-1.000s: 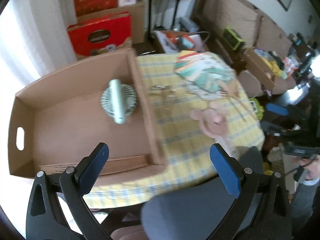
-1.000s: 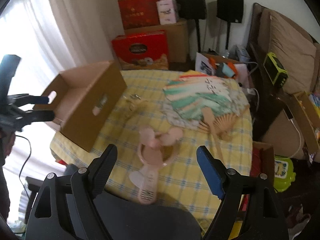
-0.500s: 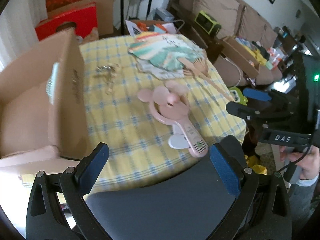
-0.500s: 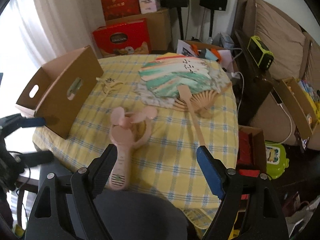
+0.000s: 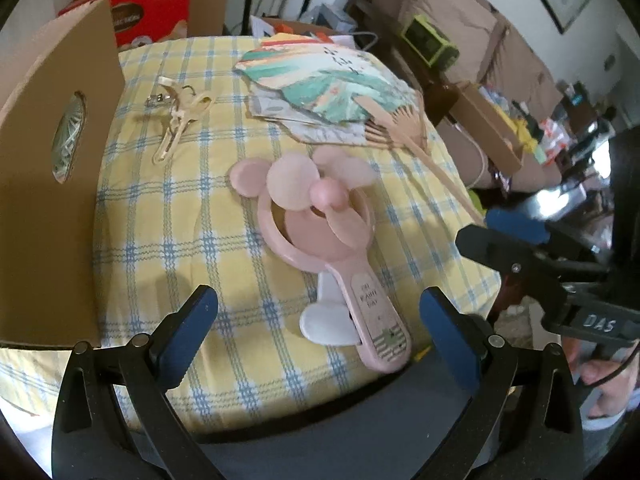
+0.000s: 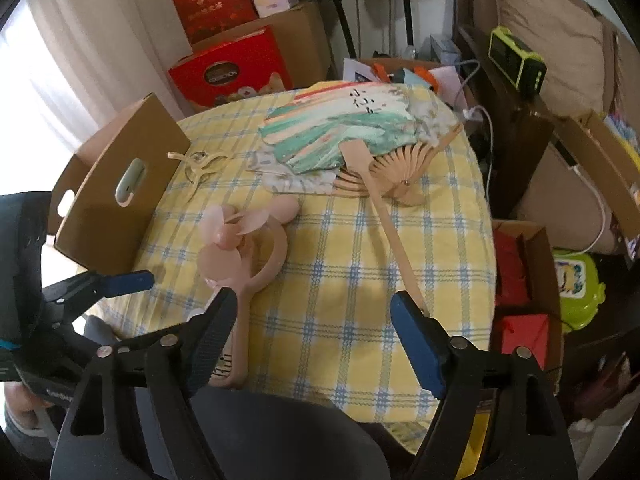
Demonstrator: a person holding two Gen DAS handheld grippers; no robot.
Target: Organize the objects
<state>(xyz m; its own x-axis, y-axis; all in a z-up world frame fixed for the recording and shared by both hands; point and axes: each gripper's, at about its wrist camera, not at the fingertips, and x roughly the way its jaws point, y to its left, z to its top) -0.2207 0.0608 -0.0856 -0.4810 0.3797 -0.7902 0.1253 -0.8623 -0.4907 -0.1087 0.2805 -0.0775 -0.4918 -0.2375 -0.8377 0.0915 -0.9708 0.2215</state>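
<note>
A pink hand-held fan (image 5: pixel 320 224) with mouse ears lies on the yellow checked tablecloth (image 5: pixel 224 248), handle toward me; it also shows in the right wrist view (image 6: pixel 244 244). My left gripper (image 5: pixel 316 332) is open and empty, its jaws on either side of the fan's handle end. My right gripper (image 6: pixel 312 336) is open and empty above the table's near edge. A cardboard box (image 5: pixel 52 184) stands at the left with a pale green fan (image 5: pixel 68 136) seen through its handle hole. Paper folding fans (image 6: pixel 352 140) lie at the back. Cream clips (image 5: pixel 176 116) lie near the box.
A grey chair back (image 5: pixel 328 440) sits below both grippers. Red gift boxes (image 6: pixel 232 68) and cartons stand behind the table. A sofa, a green radio (image 6: pixel 516 60) and open cartons (image 6: pixel 524 280) crowd the right side.
My left gripper has swung right, away from the cardboard box, and come in close over the pink fan's handle. My right gripper has shifted a little right of the pink fan.
</note>
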